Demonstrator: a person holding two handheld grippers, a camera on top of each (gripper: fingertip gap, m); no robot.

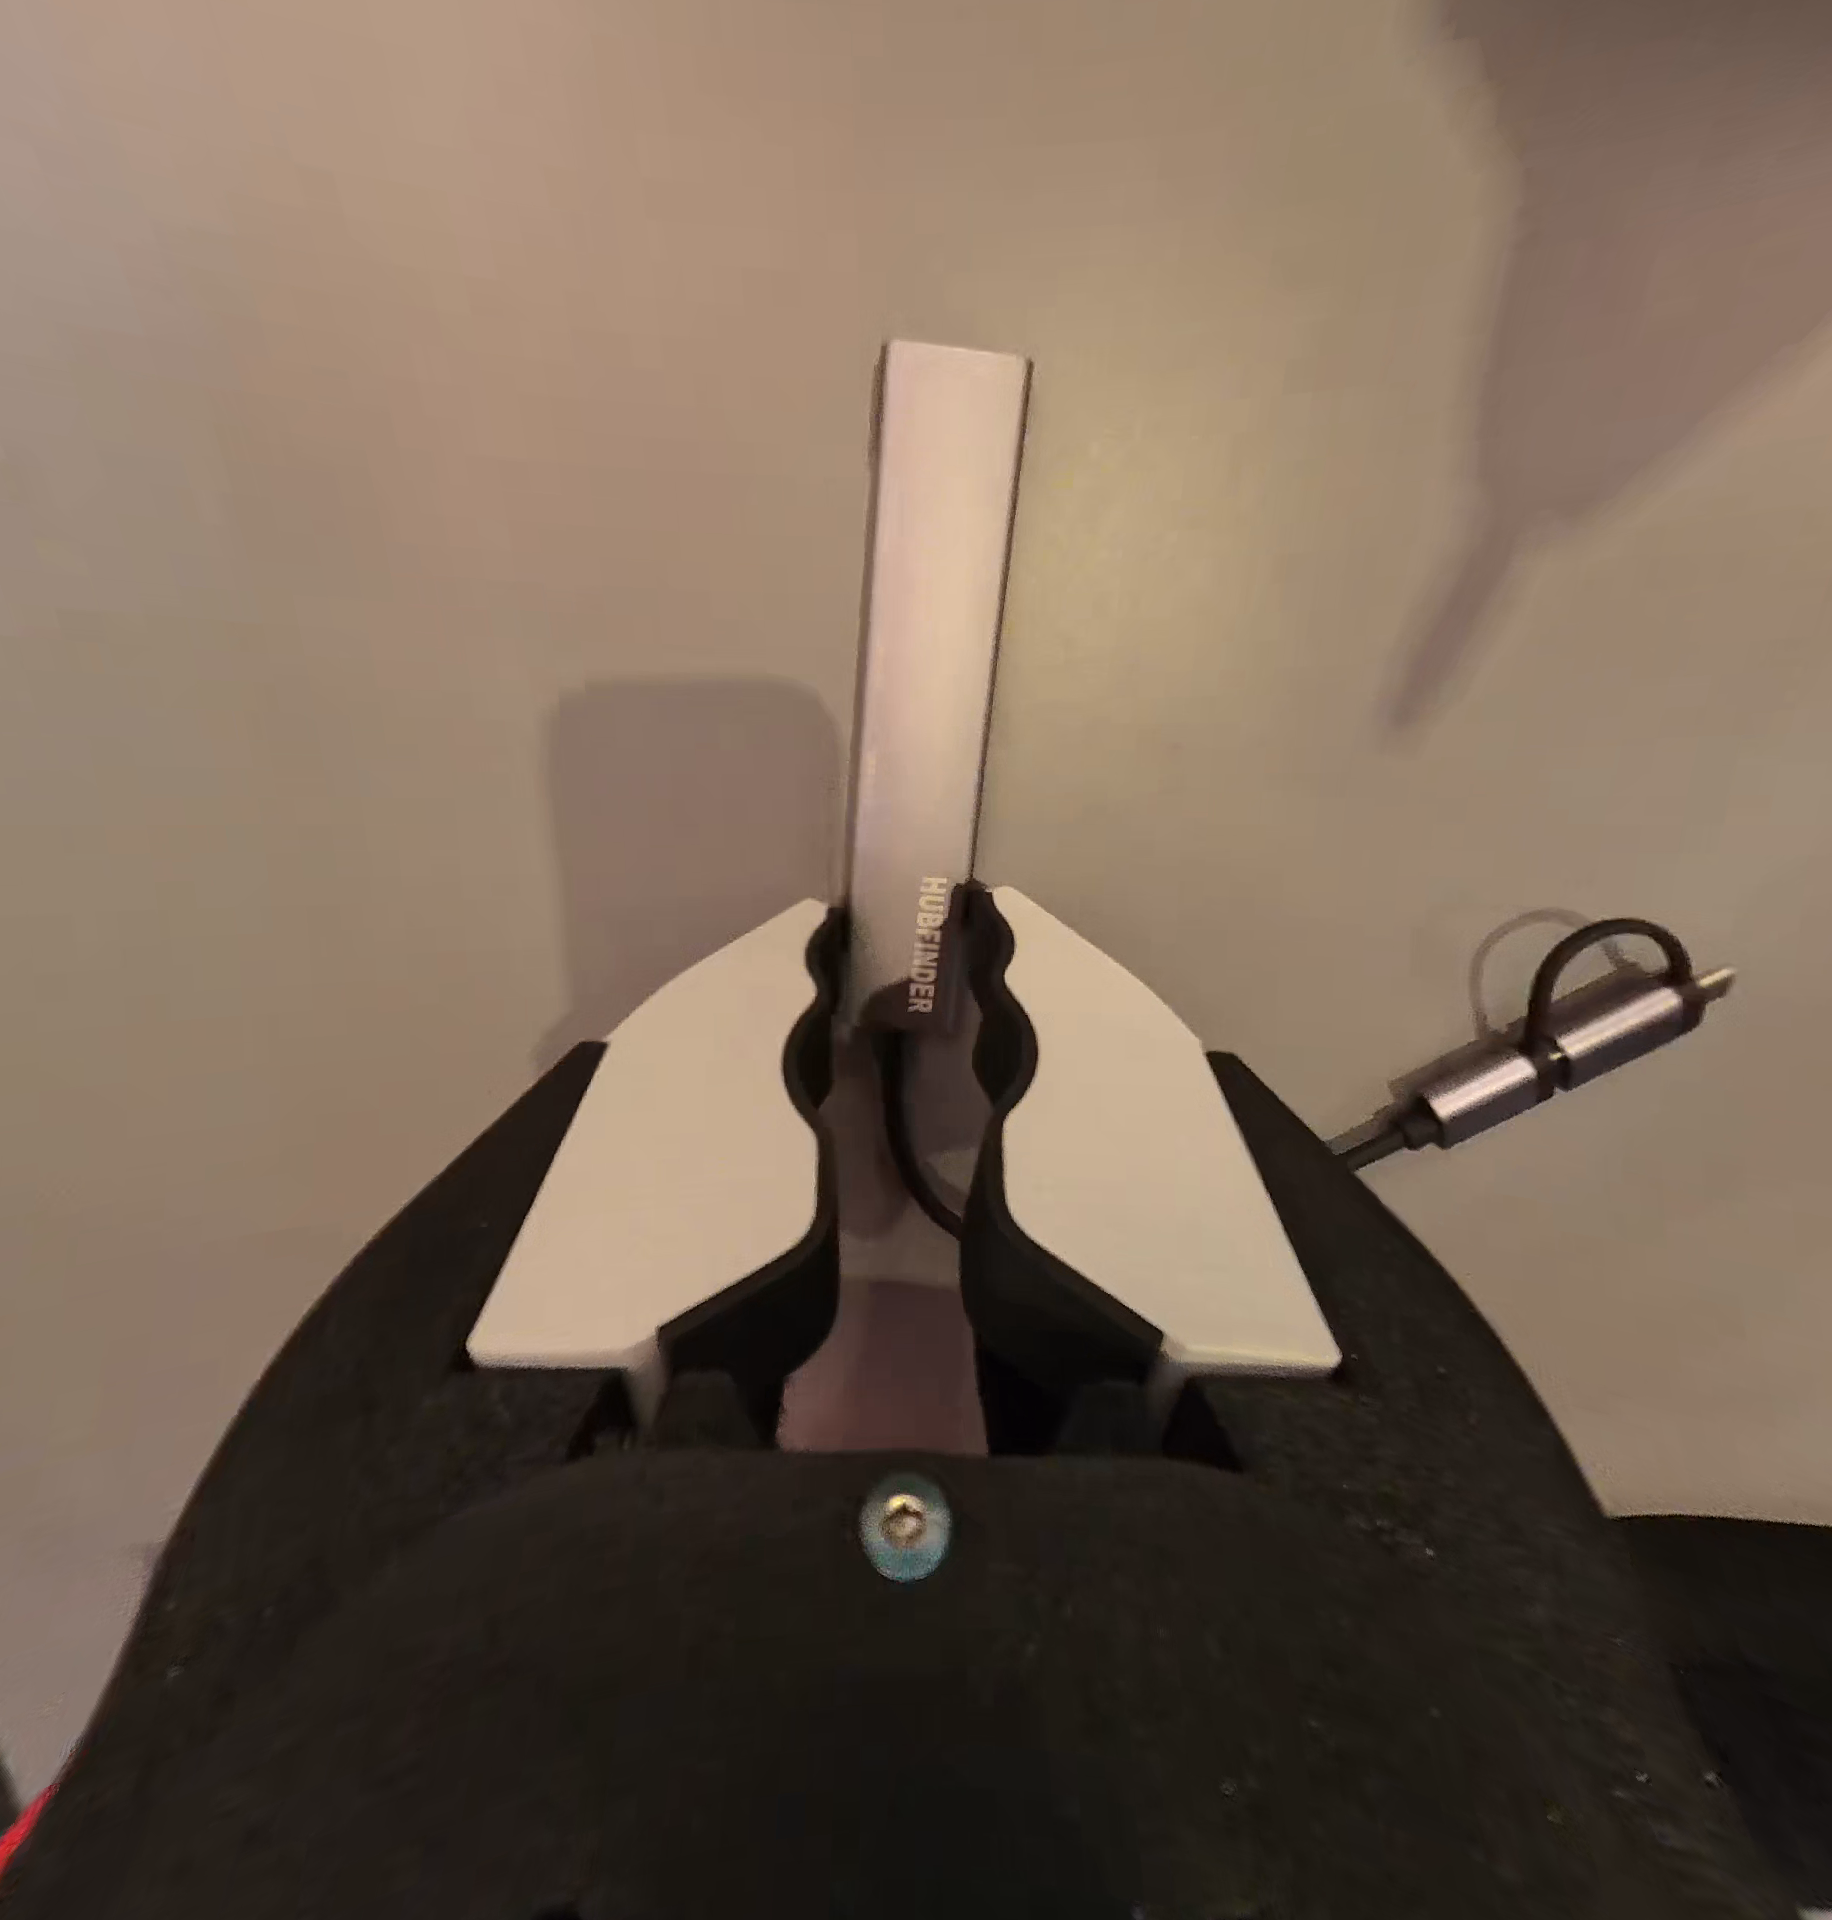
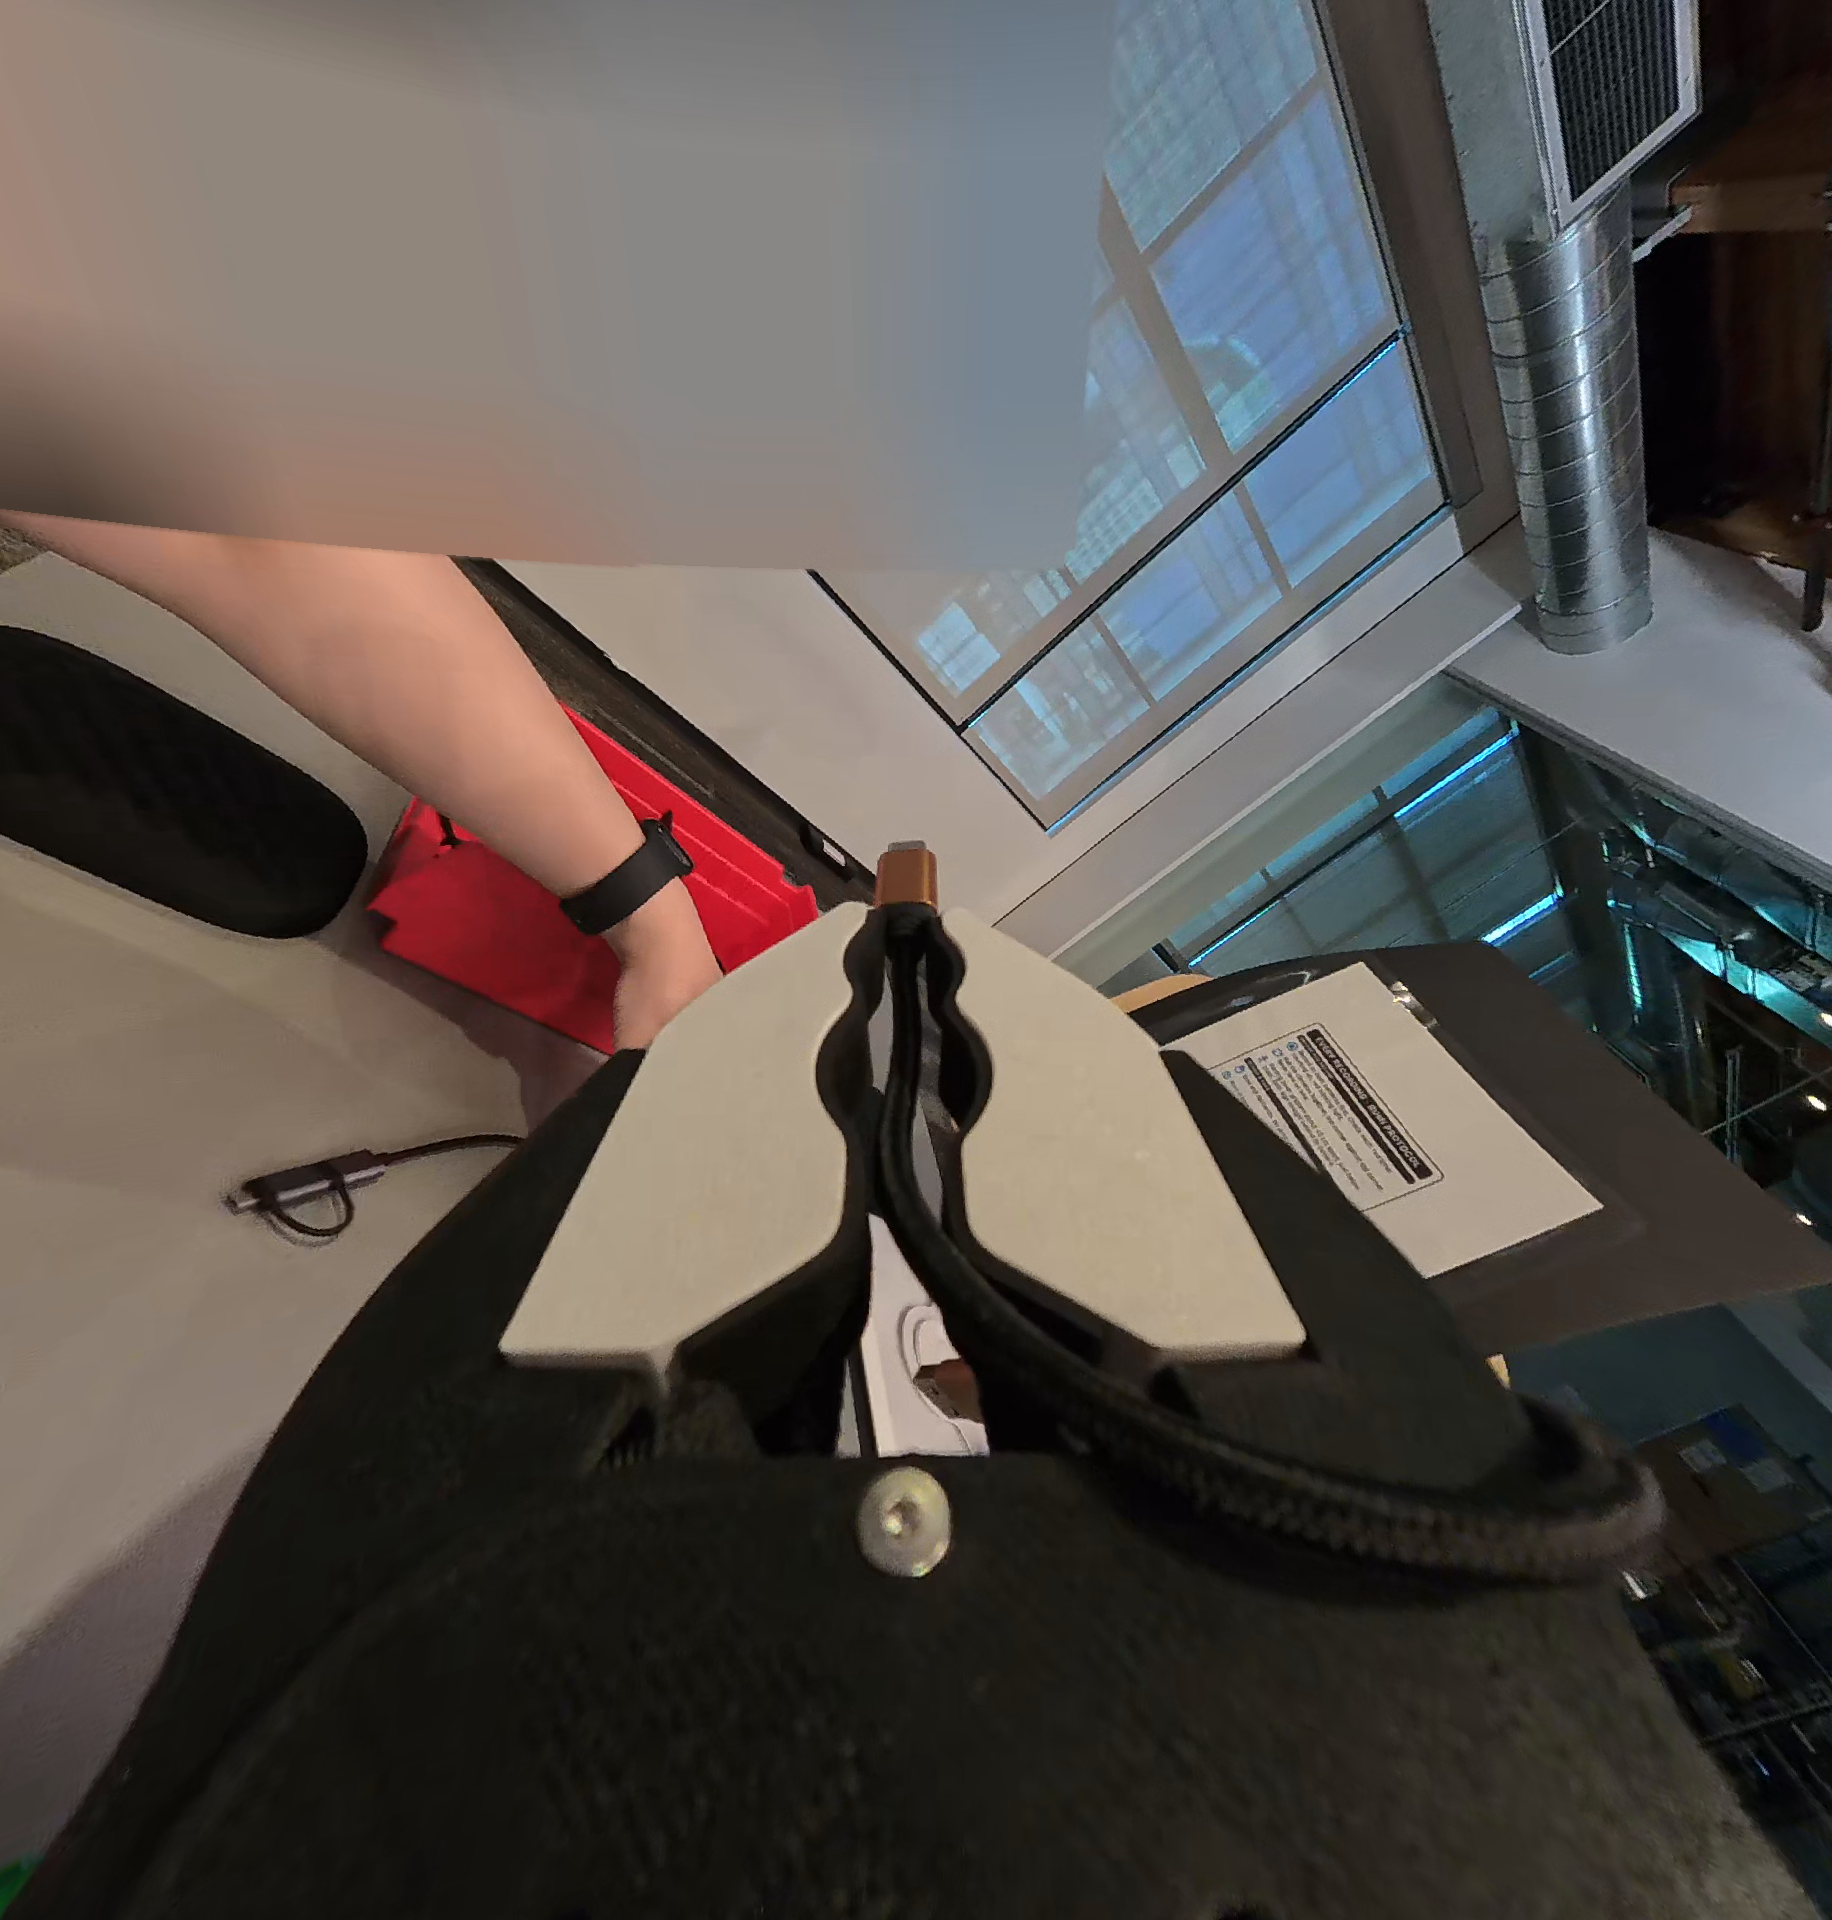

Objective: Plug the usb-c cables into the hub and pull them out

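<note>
Two things show in the left wrist view besides the gripper: one hub [image 1: 938, 665] and one loose cable end [image 1: 1535, 1060]. The left gripper [image 1: 907, 920] is clamped on the hub's near end, its white fingers [image 1: 683, 1164] lined with wavy black pads. The hub, a slim, flat silver bar of brushed metal, runs up the frame's middle over a plain pale table [image 1: 372, 520]; a thin black lead leaves its dark end cap. The loose cable lies at right, with grey metal plugs and a black loop tether. In the right wrist view, the right gripper [image 2: 899, 920] pinches one black braided cable [image 2: 1047, 1340] just behind its single copper-coloured plug [image 2: 904, 873], centre frame. At lower left the grey cable end [image 2: 299, 1195] lies on the table [image 2: 164, 1039]; above it are one arm [image 2: 476, 717] with a black wristband [image 2: 626, 873], one red bin [image 2: 496, 914] and one black textured case [image 2: 133, 779].
</note>
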